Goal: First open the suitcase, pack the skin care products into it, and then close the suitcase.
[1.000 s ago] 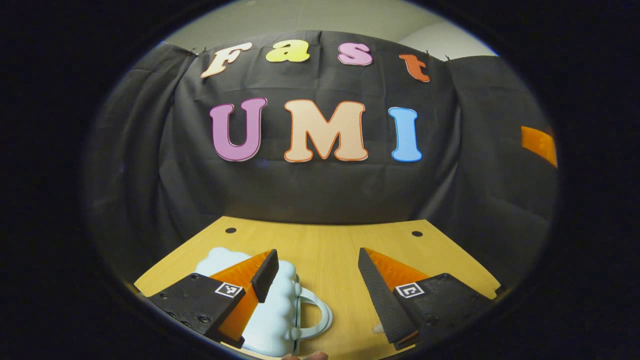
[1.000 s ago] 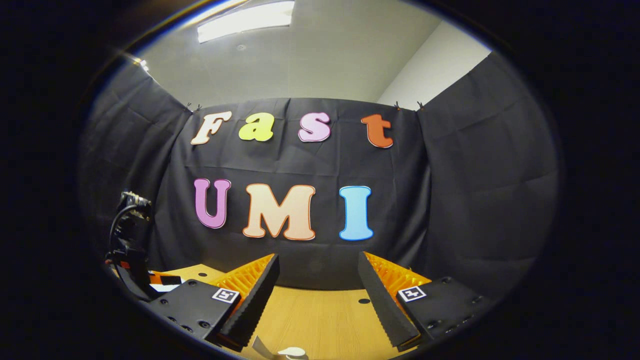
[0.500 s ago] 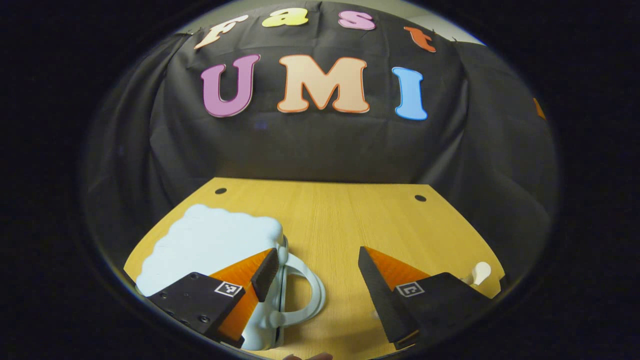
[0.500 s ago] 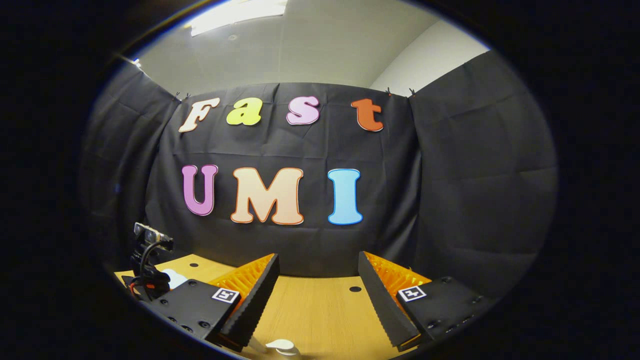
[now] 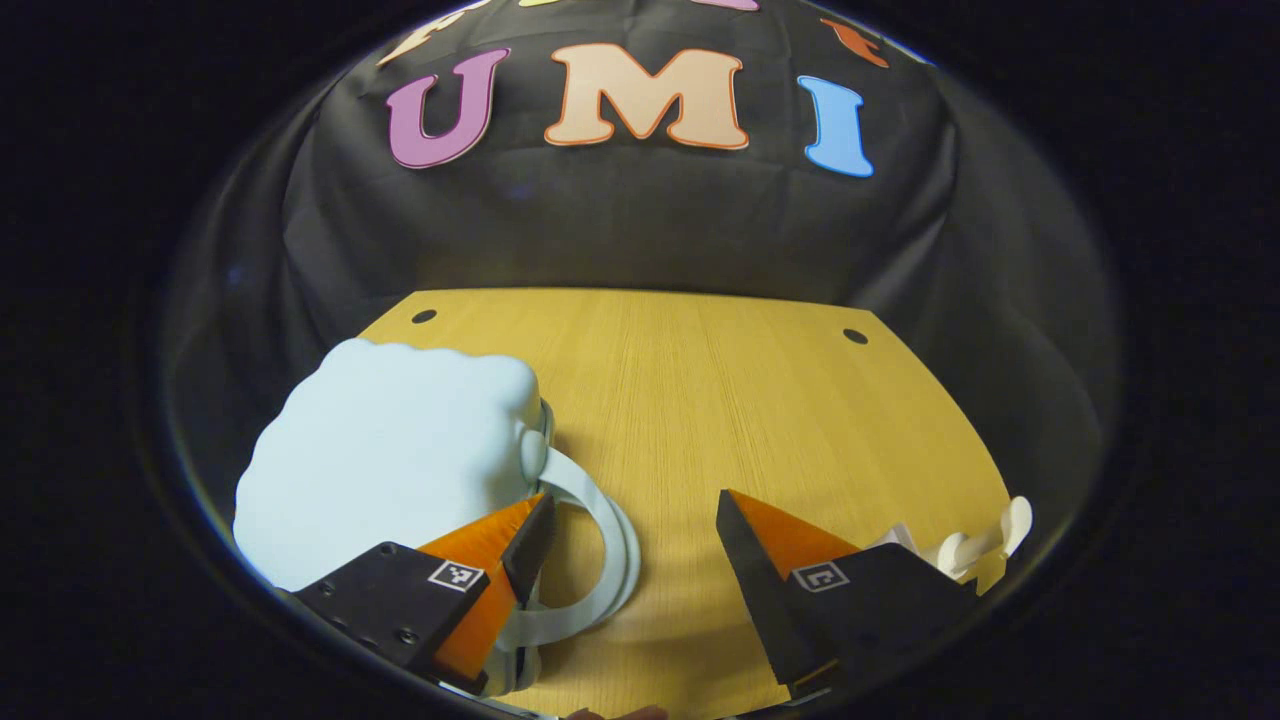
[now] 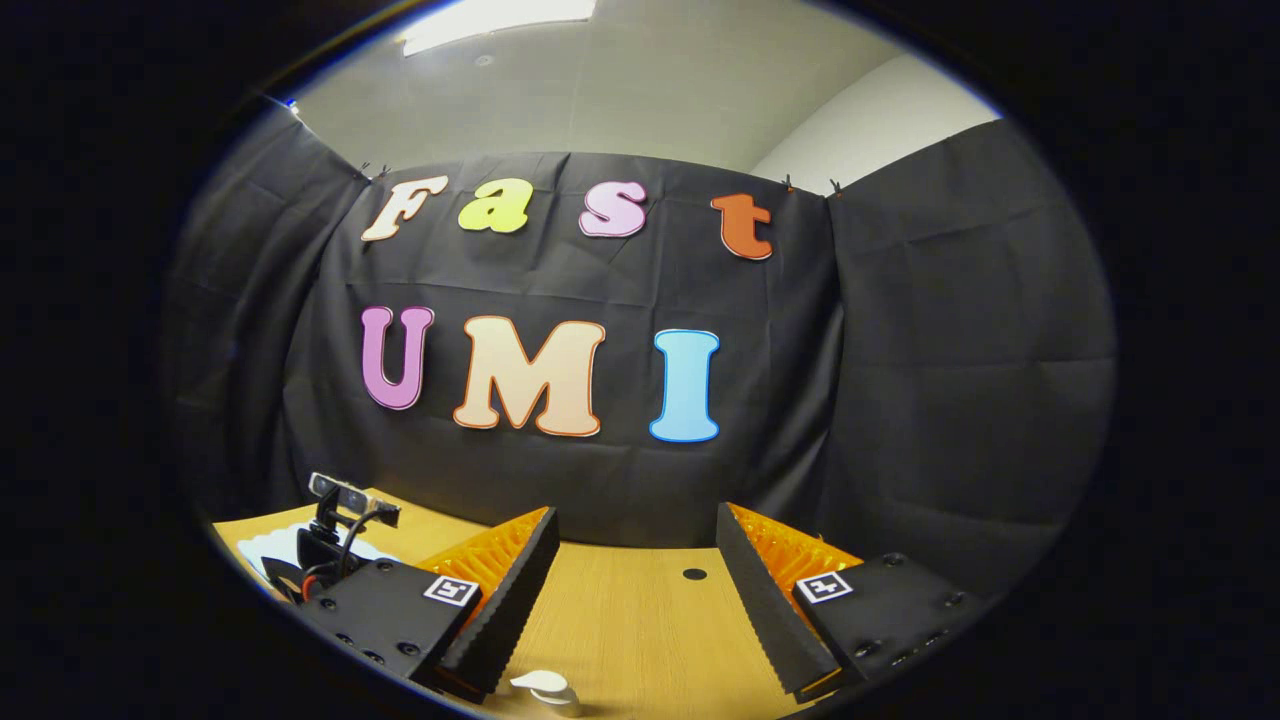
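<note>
Here we have the left gripper (image 5: 635,530) tipped down over the wooden table (image 5: 720,400), its jaws spread wide and holding nothing. The pale blue suitcase (image 5: 385,460) lies flat and closed on the table's left side, its looped handle (image 5: 600,560) pointing toward the middle. One finger sits over the handle loop while the other stands well apart over bare wood, so we judge we are lining up on the handle or the seam beside it to lift the lid, the first step of the task. The skin care products (image 5: 975,545) wait at the table's right edge in the left gripper view, partly hidden behind our finger; a white cap (image 6: 540,688) shows low in the right gripper view. Our right gripper (image 6: 637,590) hangs level above the table, wide open and empty, likely kept back until the lid is up.
</note>
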